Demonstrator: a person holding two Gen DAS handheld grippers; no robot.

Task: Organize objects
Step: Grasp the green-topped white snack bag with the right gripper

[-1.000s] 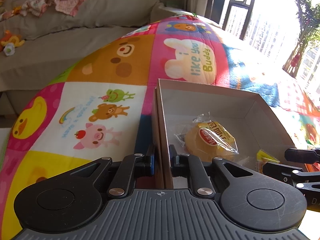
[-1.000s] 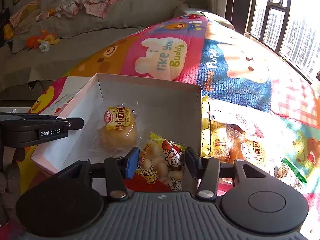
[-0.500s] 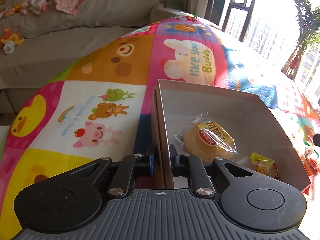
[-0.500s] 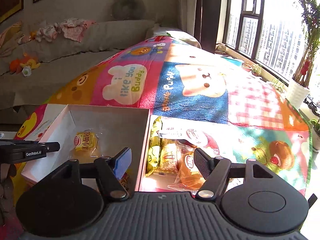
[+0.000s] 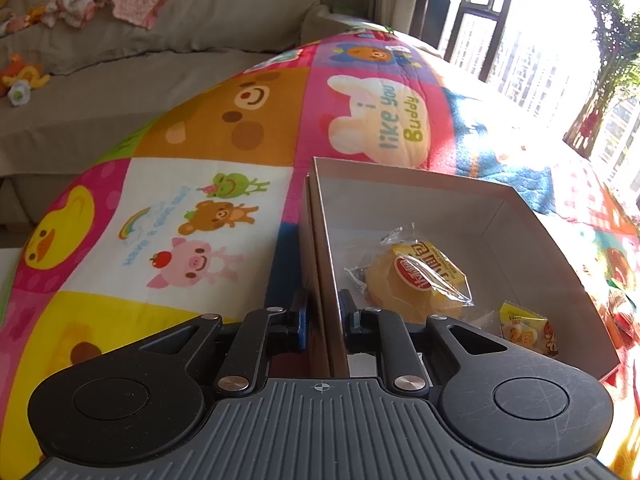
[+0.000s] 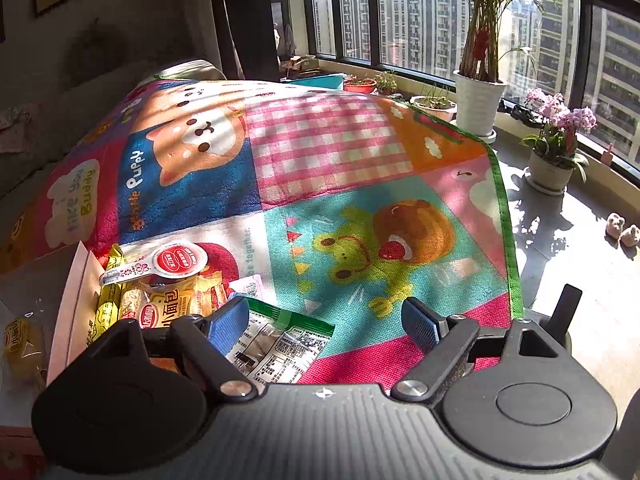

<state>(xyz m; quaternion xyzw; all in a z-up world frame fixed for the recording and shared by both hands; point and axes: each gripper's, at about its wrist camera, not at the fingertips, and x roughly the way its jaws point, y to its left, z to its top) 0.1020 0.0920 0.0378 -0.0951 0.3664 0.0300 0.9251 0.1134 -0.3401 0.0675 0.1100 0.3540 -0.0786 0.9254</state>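
An open cardboard box (image 5: 420,184) lies on a cartoon-print mat. My left gripper (image 5: 323,318) is shut on the box's near left wall. Inside the box lie a wrapped yellow bun (image 5: 416,280) and a small yellow snack packet (image 5: 524,330). In the right wrist view my right gripper (image 6: 324,320) hovers over the mat with its jaws opening wide and nothing between them. A pile of snack packets (image 6: 168,300) sits by its left finger, beside the box's right wall (image 6: 76,292). A green-edged clear packet (image 6: 280,340) lies just under that finger.
A grey sofa (image 5: 120,60) with clothes and toys runs behind the mat. Potted plants (image 6: 480,100) and windows line the far right. The mat's green edge (image 6: 504,220) drops to a tiled floor (image 6: 580,260) at right.
My right gripper left the box, swung right past the snack pile and rolled, its jaws spreading from around the small snack packet, which stays in the box. The left gripper stayed still on the box wall.
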